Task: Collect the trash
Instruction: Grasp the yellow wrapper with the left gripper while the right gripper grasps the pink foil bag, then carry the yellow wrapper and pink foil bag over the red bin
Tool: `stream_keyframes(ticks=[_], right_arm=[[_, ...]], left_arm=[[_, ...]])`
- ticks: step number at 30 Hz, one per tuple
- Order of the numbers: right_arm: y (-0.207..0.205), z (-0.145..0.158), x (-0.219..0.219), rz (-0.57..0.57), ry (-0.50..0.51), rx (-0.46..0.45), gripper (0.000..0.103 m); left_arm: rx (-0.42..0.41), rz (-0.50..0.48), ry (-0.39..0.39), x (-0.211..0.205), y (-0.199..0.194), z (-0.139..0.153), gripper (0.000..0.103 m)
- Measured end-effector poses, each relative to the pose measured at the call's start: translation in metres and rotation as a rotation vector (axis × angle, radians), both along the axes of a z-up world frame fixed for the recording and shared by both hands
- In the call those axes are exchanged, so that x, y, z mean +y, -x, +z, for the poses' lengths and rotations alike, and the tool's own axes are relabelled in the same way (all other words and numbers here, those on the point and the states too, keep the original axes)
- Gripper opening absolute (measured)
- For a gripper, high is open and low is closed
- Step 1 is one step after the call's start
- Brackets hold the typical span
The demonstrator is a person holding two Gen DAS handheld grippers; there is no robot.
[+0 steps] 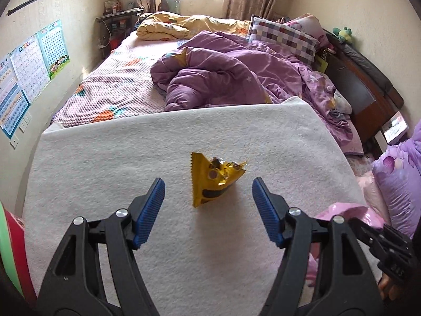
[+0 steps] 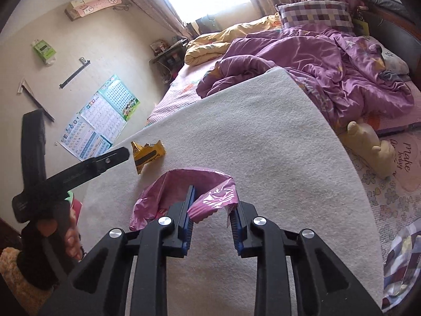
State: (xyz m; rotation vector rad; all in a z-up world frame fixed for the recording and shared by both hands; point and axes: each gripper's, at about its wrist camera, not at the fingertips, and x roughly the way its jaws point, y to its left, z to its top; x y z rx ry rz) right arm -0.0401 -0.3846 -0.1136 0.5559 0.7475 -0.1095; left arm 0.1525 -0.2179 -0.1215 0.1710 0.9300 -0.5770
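bare white mat point(image 1: 105, 158) around yellow wrapper point(image 1: 214, 179) (purple duvet point(image 1: 223, 73) beyond)

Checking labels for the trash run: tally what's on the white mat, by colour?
Yellow: 1, the snack wrapper, lying ahead of the open left gripper
Pink: 1, the plastic bag, its edge between the pads of the right gripper
Total: 2, both on the white mat

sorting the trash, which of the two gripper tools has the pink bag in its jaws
The right gripper: its jaws hold the pink bag's rim. The left gripper is open, empty, near the yellow wrapper.
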Motion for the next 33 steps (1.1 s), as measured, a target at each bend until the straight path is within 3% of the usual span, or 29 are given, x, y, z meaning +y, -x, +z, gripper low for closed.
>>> stream_keyframes(ticks=[2,4,6,8,14,16,20,23,33], right_arm=[[0.007,0.000,-0.004,-0.014,-0.007,0.001,0.024],[0.012,0.002,-0.008,-0.029,-0.008,-0.001,0.024],[0.017,0.006,-0.009,-0.039,-0.004,-0.009,0.024],[0.020,0.010,-0.009,-0.045,0.004,-0.020,0.024],[0.014,0.022,0.003,-0.027,0.017,-0.050,0.025],[0.009,0.027,0.010,-0.008,0.023,-0.059,0.025],[-0.004,0.034,0.029,0.041,0.041,-0.070,0.025],[-0.013,0.038,0.047,0.083,0.049,-0.078,0.025],[-0.027,0.049,0.103,0.194,0.085,-0.103,0.025]], left_arm=[[0.021,-0.011,-0.016,-0.012,-0.006,-0.011,0.059],[0.054,-0.017,-0.034,-0.020,-0.011,-0.021,0.036],[0.062,-0.012,-0.032,-0.017,-0.011,-0.023,0.026],[0.060,-0.008,0.012,-0.008,-0.005,-0.015,0.025],[-0.056,0.027,0.109,0.041,0.048,0.034,0.024],[-0.082,0.044,0.109,0.057,0.069,0.041,0.024],[-0.042,0.126,0.133,0.091,0.098,0.038,0.024],[-0.011,0.148,0.111,0.105,0.105,0.030,0.024],[-0.084,0.234,0.107,0.149,0.103,0.051,0.025]])
